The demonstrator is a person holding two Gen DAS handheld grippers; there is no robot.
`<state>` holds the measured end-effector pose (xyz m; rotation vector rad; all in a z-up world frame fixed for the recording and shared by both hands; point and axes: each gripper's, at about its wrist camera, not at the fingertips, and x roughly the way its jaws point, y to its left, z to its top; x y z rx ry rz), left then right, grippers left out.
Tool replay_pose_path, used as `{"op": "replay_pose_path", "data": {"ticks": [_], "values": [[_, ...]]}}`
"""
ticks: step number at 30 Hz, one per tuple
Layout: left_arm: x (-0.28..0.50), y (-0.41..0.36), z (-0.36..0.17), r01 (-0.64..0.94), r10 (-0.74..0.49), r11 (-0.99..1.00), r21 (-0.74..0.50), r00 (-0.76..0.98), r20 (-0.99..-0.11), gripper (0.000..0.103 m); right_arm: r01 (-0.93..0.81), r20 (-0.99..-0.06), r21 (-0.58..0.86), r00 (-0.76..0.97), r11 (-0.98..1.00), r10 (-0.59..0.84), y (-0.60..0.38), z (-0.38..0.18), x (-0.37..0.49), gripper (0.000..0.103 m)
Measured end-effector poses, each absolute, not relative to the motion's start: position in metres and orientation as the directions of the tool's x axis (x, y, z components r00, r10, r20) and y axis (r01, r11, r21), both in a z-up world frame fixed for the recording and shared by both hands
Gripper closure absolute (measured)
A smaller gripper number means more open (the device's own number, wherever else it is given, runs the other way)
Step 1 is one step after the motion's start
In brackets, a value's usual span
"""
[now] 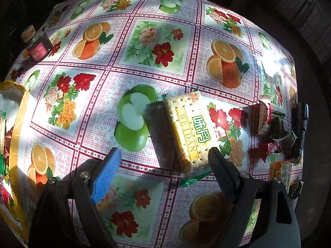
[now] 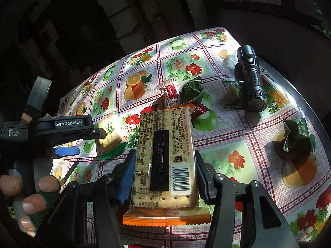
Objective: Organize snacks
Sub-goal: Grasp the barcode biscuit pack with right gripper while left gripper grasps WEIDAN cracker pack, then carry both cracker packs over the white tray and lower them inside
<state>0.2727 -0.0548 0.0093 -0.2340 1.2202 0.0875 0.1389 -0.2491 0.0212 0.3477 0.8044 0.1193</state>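
Right gripper (image 2: 163, 177): fingers clamped on an orange-edged cracker pack (image 2: 165, 161), blue pads pressed to its two long sides, barcode face toward the camera, orange crimped end nearest the lens. Pack raised above the flowered counter (image 2: 244, 144), far end over a small heap of wrapped snacks: a red-and-white sachet (image 2: 172, 91), a green foil sweet (image 2: 191, 90), a red wrapper (image 2: 199, 110). Beyond and to the right, a black flashlight (image 2: 251, 78) lying on the cloth, a clear-wrapped candy (image 2: 233, 93) touching its side. Nearer on the right, a dark green foil packet (image 2: 293, 138) alone on an orange print.

Left gripper (image 1: 164, 157): fingers spread wide, nothing pinched. Between and ahead of the tips, a yellow-labelled cracker pack (image 1: 188, 132) flat on the counter, tilted, its near corner just beside the right-hand black fingertip (image 1: 215, 155); blue-padded finger (image 1: 107, 173) well apart from it. Green crimped end of the wrapper poking out at the near edge. Seen from the right wrist camera as well, with a gloved hand (image 2: 31, 196) gripping the handle.

Further out in the left wrist view: at the left edge, a yellow-rimmed box (image 1: 18, 128) holding some wrapped snacks; at the far left corner of the cloth, a small dark jar (image 1: 38, 45) with a pink label and cork stopper.
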Motion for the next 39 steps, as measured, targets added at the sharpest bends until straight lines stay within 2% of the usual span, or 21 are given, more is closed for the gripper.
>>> {"op": "replay_pose_path", "data": {"ticks": [9, 13, 14, 15, 17, 27, 32, 39], "values": [[0.303, -0.089, -0.01, -0.21, 0.031, 0.977, -0.039, 0.319, -0.947, 0.01, 0.018, -0.673, 0.373, 0.694, 0.928, 0.257, -0.261, 0.022, 0.115, 0.051], [0.303, -0.095, -0.01, -0.209, 0.081, 0.978, 0.011, 0.328, -0.941, 0.014, 0.02, -0.677, 0.376, 0.688, 0.926, 0.26, -0.261, 0.019, 0.111, 0.051], [0.299, -0.097, -0.008, -0.194, 0.084, 0.981, 0.015, 0.351, -0.933, 0.022, 0.02, -0.677, 0.379, 0.688, 0.925, 0.262, -0.26, 0.019, 0.11, 0.051], [0.295, -0.098, -0.005, -0.184, 0.093, 0.983, 0.026, 0.366, -0.926, 0.037, 0.018, -0.676, 0.384, 0.686, 0.923, 0.267, -0.259, 0.018, 0.11, 0.051], [0.285, -0.097, 0.0, -0.165, 0.103, 0.985, 0.044, 0.371, -0.923, 0.056, 0.009, -0.676, 0.386, 0.684, 0.923, 0.276, -0.257, 0.019, 0.107, 0.051], [0.18, -0.058, 0.003, -0.061, 0.101, 0.995, 0.084, 0.392, -0.914, 0.056, -0.065, -0.673, 0.4, 0.656, 0.914, 0.341, -0.229, 0.015, 0.085, 0.051], [0.124, -0.028, 0.007, -0.084, 0.126, 0.991, 0.1, 0.417, -0.9, 0.055, -0.104, -0.668, 0.397, 0.649, 0.912, 0.365, -0.212, 0.018, 0.078, 0.051], [0.085, 0.004, 0.025, -0.135, 0.157, 0.985, 0.107, 0.458, -0.875, 0.055, -0.181, -0.659, 0.39, 0.63, 0.903, 0.411, -0.177, 0.023, 0.067, 0.051]]}}
